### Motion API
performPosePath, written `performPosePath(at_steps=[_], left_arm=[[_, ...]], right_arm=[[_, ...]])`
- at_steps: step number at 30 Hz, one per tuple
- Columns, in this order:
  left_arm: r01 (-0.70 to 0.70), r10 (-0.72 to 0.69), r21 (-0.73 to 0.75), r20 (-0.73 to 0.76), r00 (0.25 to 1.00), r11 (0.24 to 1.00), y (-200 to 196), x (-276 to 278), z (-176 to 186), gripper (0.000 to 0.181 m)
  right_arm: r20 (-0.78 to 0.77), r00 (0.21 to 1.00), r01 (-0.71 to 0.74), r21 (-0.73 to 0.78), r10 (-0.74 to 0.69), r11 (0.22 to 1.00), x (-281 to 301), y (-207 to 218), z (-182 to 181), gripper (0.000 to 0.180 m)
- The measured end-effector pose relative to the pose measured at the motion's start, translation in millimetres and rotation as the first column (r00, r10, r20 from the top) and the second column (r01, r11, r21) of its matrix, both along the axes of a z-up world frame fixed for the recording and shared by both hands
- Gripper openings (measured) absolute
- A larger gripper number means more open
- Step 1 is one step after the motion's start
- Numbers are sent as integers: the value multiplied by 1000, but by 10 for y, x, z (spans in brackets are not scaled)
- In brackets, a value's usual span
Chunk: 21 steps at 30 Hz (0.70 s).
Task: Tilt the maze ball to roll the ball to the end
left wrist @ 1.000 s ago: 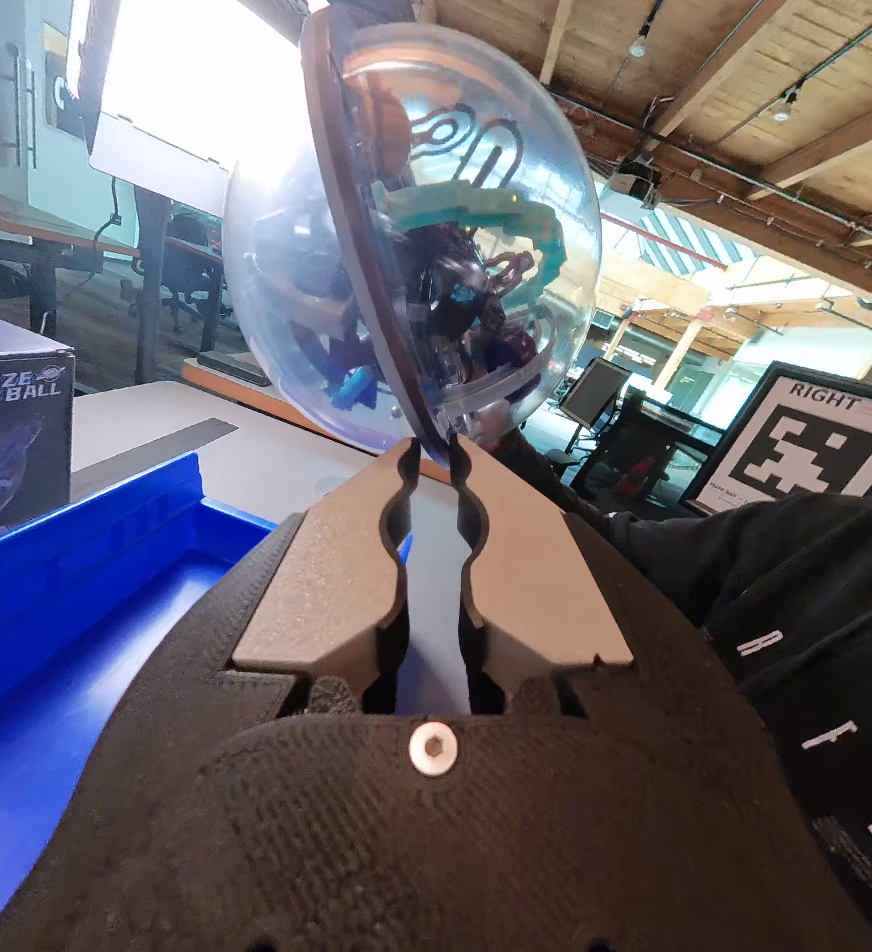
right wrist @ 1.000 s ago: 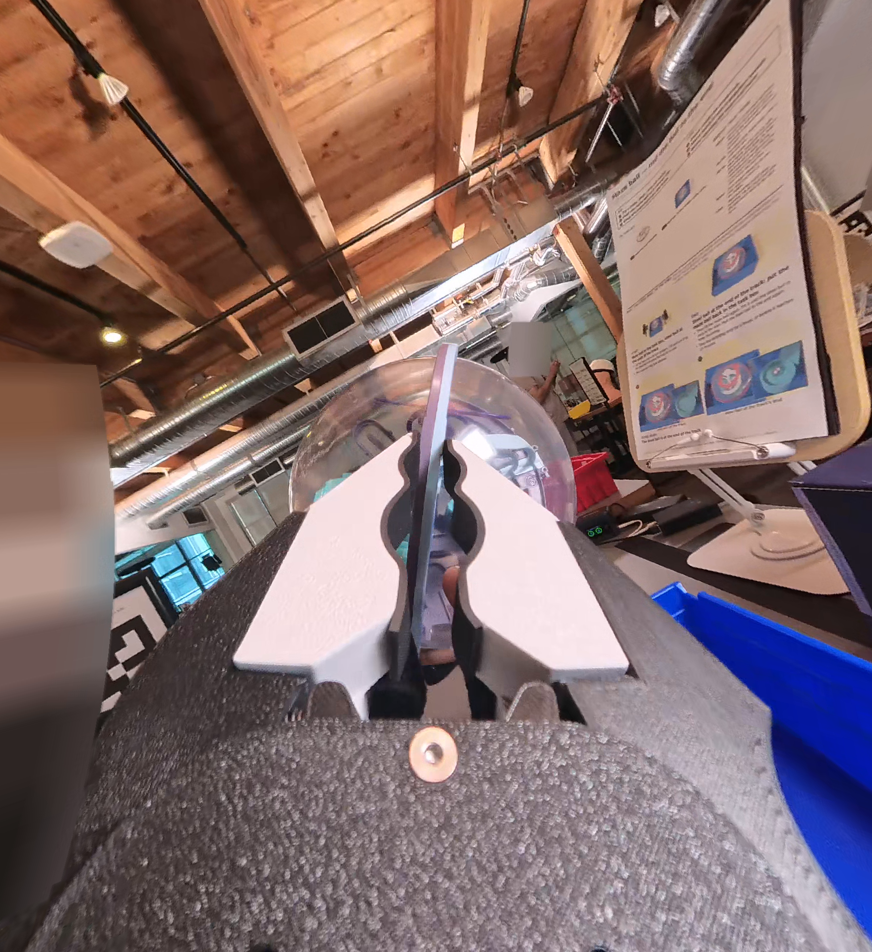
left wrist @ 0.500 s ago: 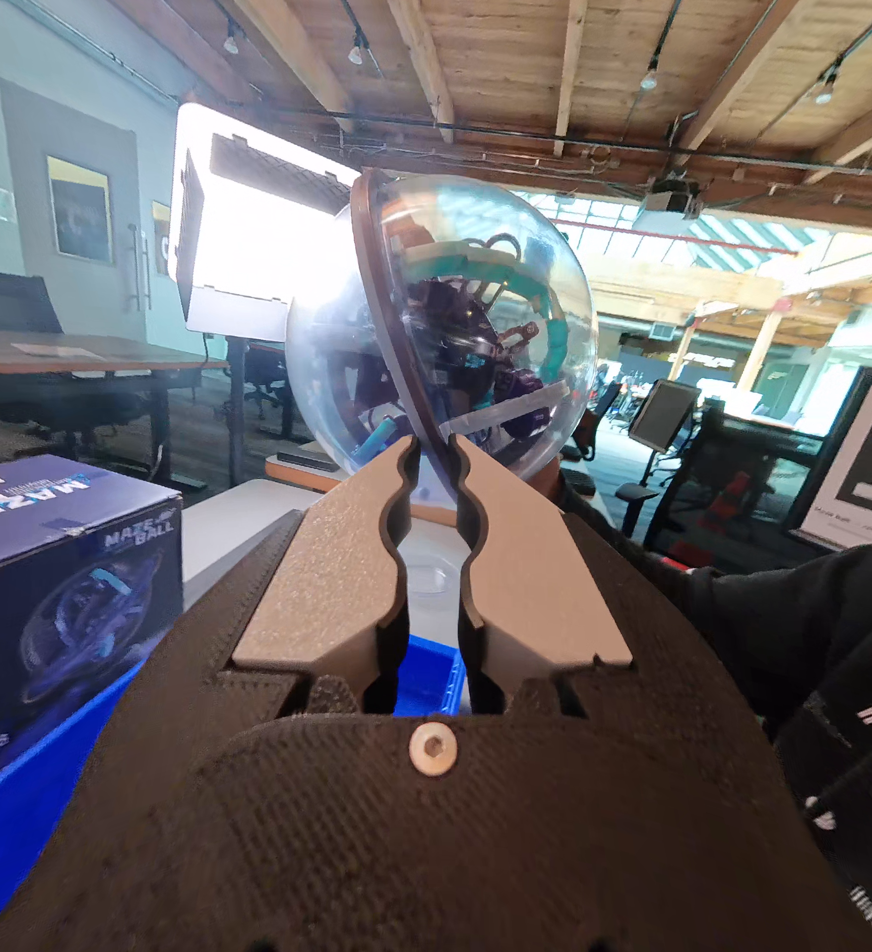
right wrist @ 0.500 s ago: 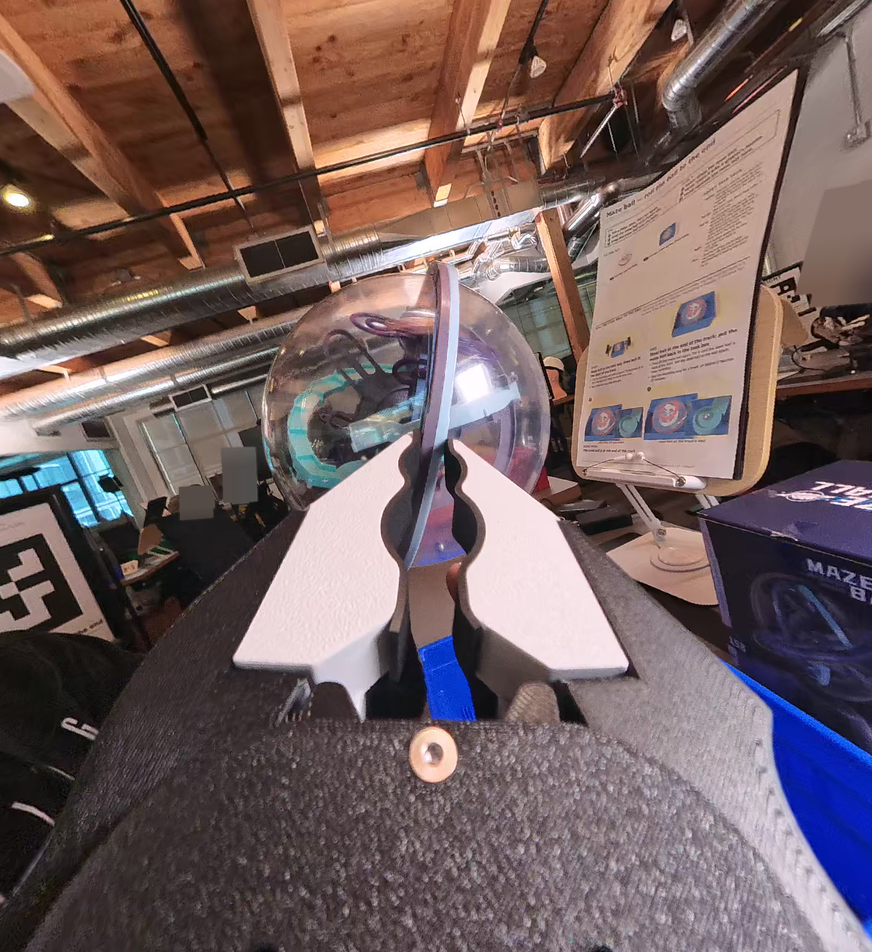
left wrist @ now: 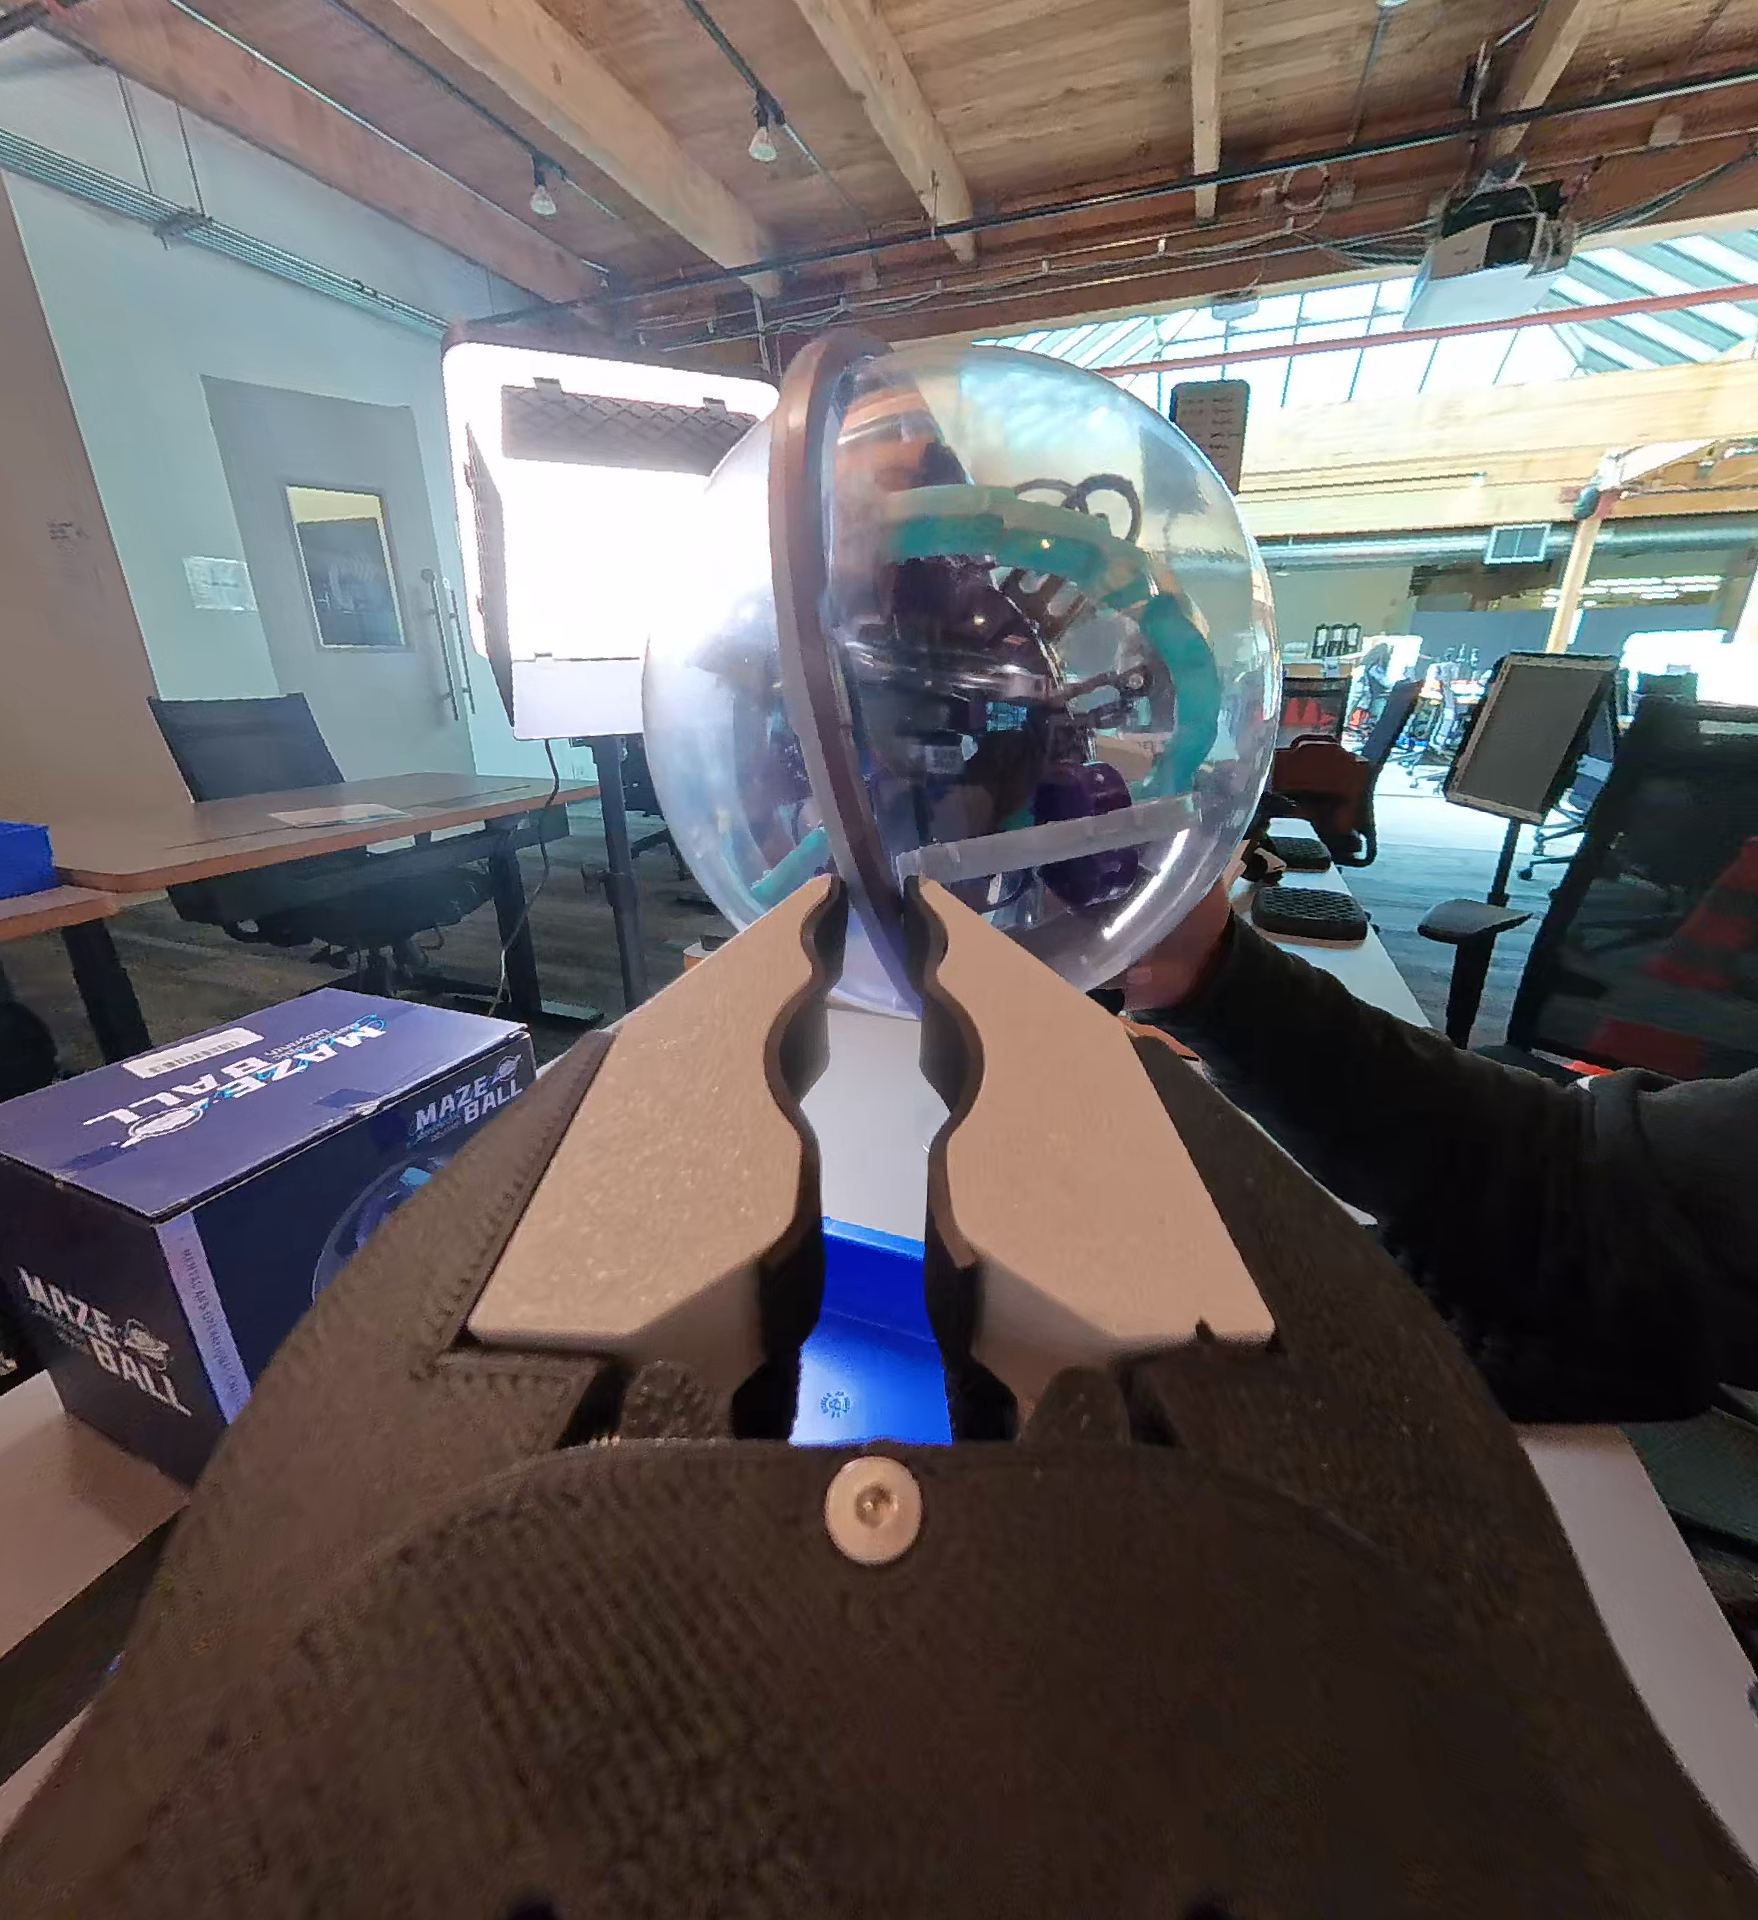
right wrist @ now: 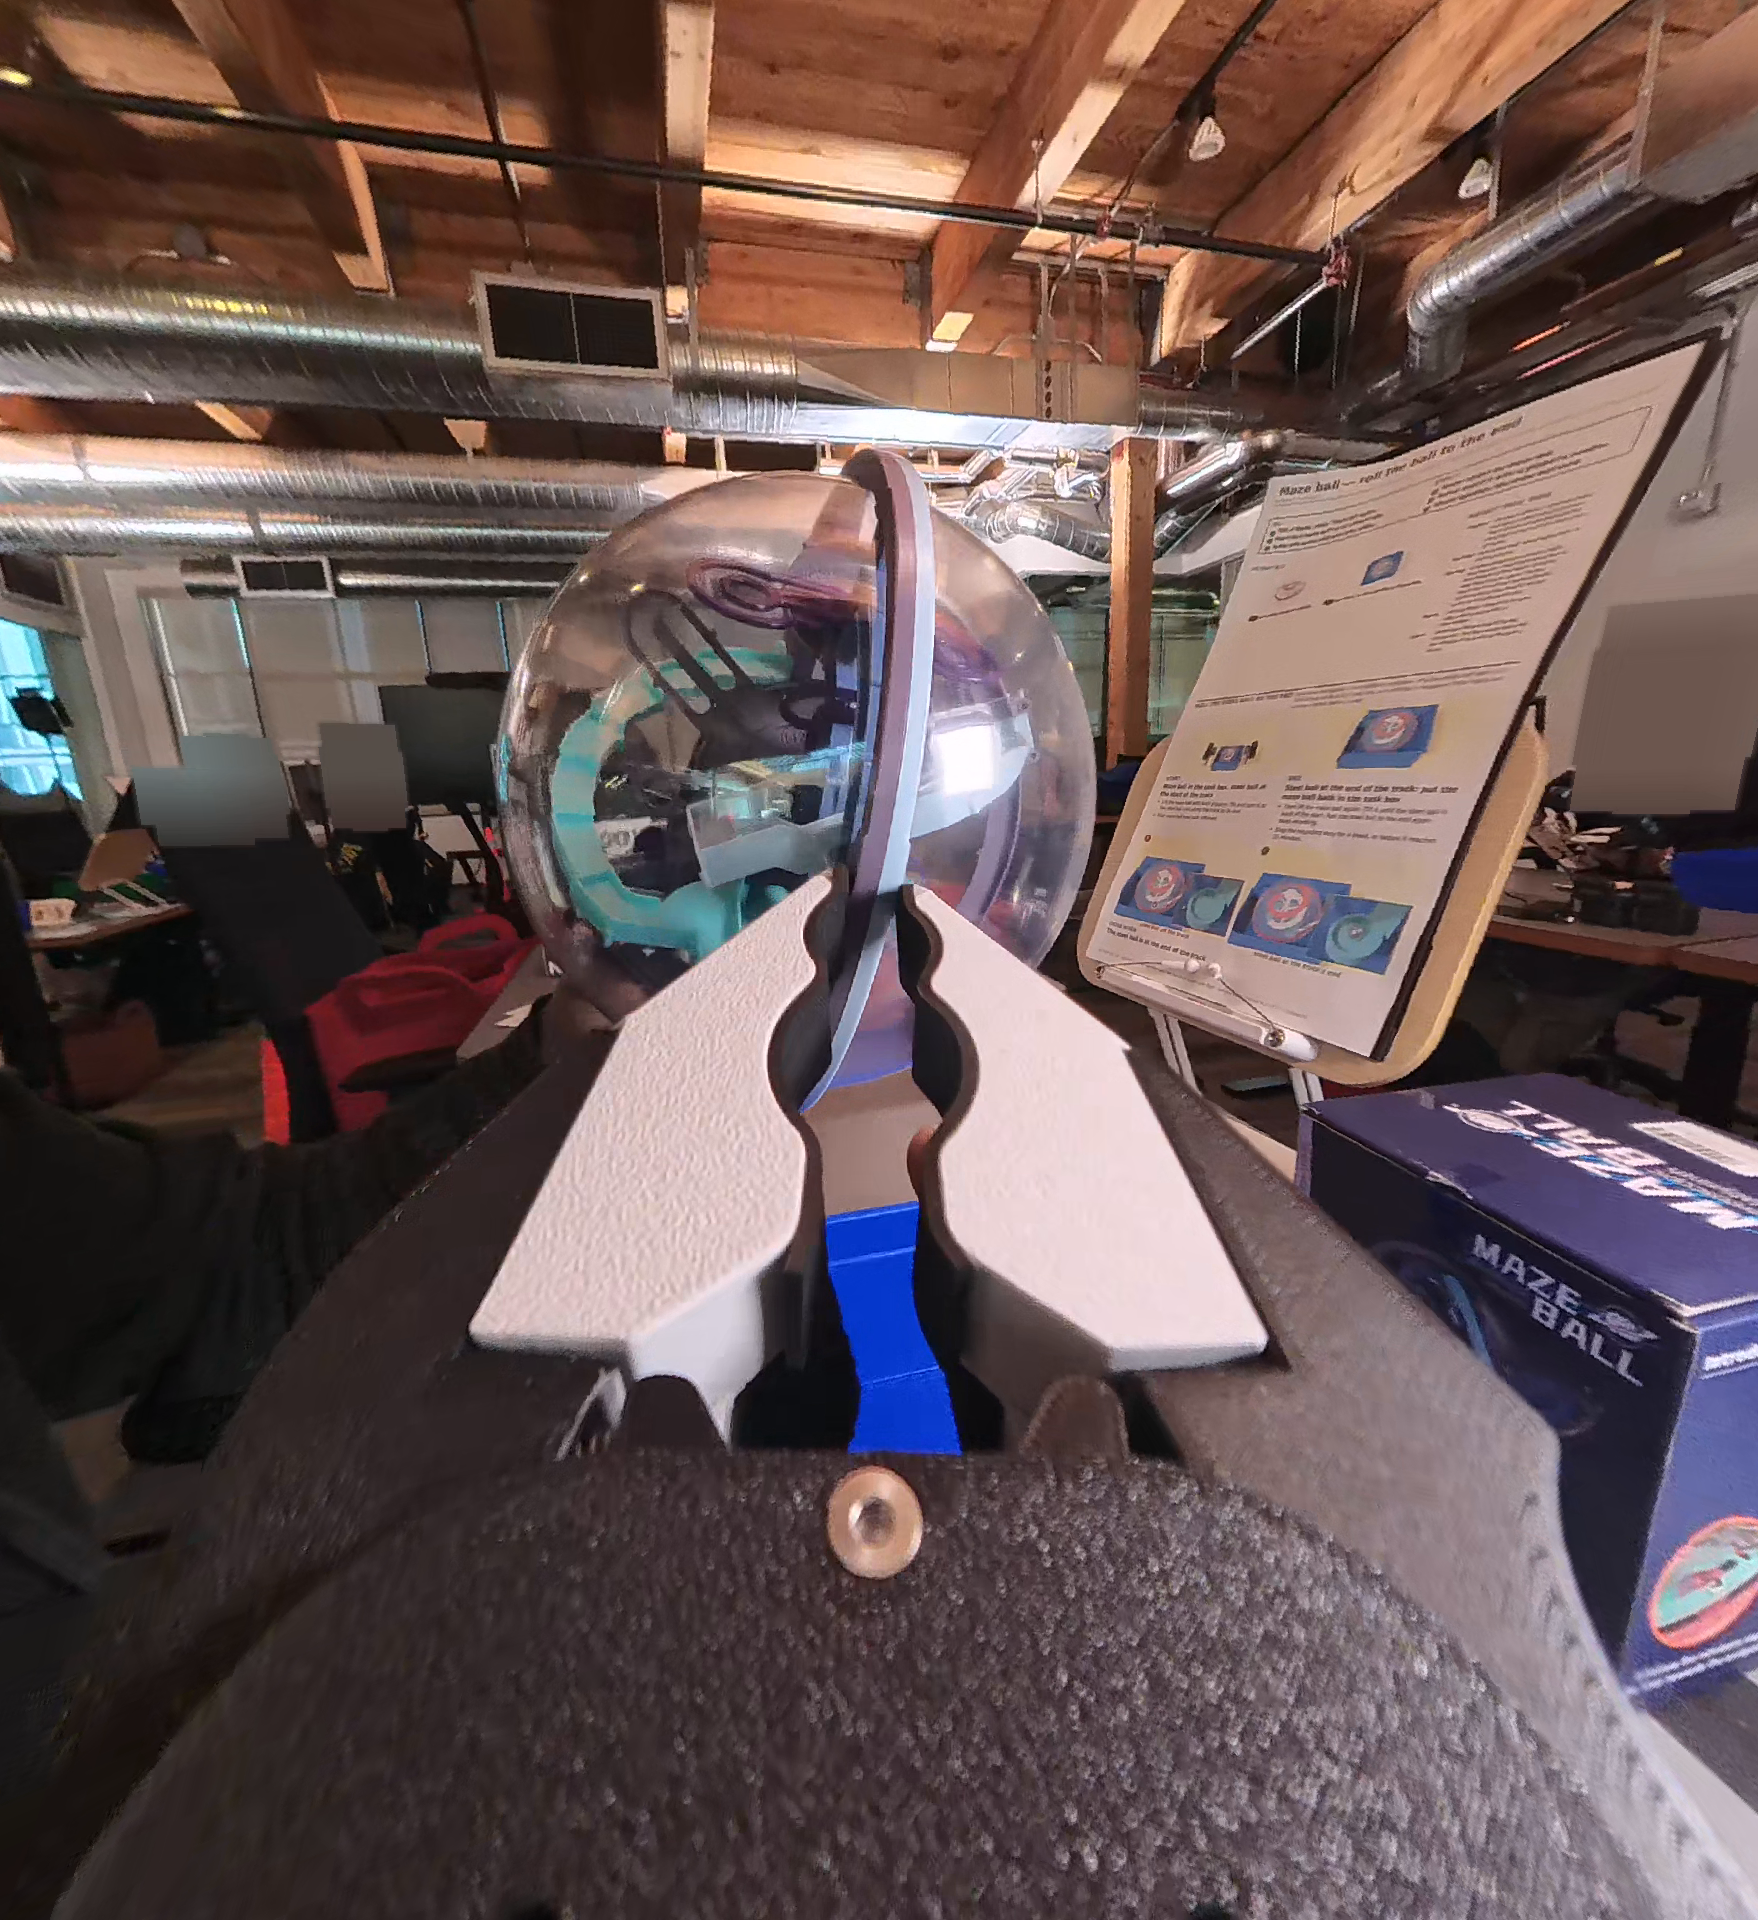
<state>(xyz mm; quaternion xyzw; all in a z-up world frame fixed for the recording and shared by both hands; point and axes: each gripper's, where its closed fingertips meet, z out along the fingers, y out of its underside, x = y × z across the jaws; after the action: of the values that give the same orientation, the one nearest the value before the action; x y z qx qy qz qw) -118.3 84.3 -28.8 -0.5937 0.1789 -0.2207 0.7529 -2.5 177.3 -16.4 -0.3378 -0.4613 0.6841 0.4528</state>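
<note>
The maze ball (left wrist: 968, 675) is a clear sphere with teal and purple tracks inside and a dark rim band around its middle. It is held up in the air. My left gripper (left wrist: 873, 896) is shut on the rim band at the ball's lower edge. My right gripper (right wrist: 867, 896) is shut on the same band from the opposite side, where the maze ball (right wrist: 781, 748) fills the middle of the right wrist view. The band stands nearly upright in both views. I cannot make out the small ball inside.
A blue tray (left wrist: 870, 1340) lies below the grippers and also shows in the right wrist view (right wrist: 890, 1340). A dark blue maze ball box (left wrist: 200, 1174) stands at the left; the box (right wrist: 1602, 1309) is at the right in the right view. An instruction board (right wrist: 1374, 748) stands behind. A dark sleeve (left wrist: 1498, 1205) reaches in.
Both grippers have swung the ball from a steep upward tilt toward level. The rim band has turned more upright, and the box and desks have come into view.
</note>
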Motion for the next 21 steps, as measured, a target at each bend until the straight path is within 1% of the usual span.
performPosePath(at_steps=[7, 11, 21], left_arm=[[-2, 1, 62, 4, 1000, 998, -98, -15, 107, 8], [-7, 10, 84, -29, 1000, 996, -140, 24, 138, 8], [-18, 33, 183, -79, 996, 983, -253, 116, 263, 7]], right_arm=[[-9, 998, 56, 144, -55, 988, -24, -68, -80, 7], [-47, 997, 64, 138, -58, 988, -2, -80, -27, 7], [-109, 989, 121, 183, -103, 976, 31, -121, 53, 7]])
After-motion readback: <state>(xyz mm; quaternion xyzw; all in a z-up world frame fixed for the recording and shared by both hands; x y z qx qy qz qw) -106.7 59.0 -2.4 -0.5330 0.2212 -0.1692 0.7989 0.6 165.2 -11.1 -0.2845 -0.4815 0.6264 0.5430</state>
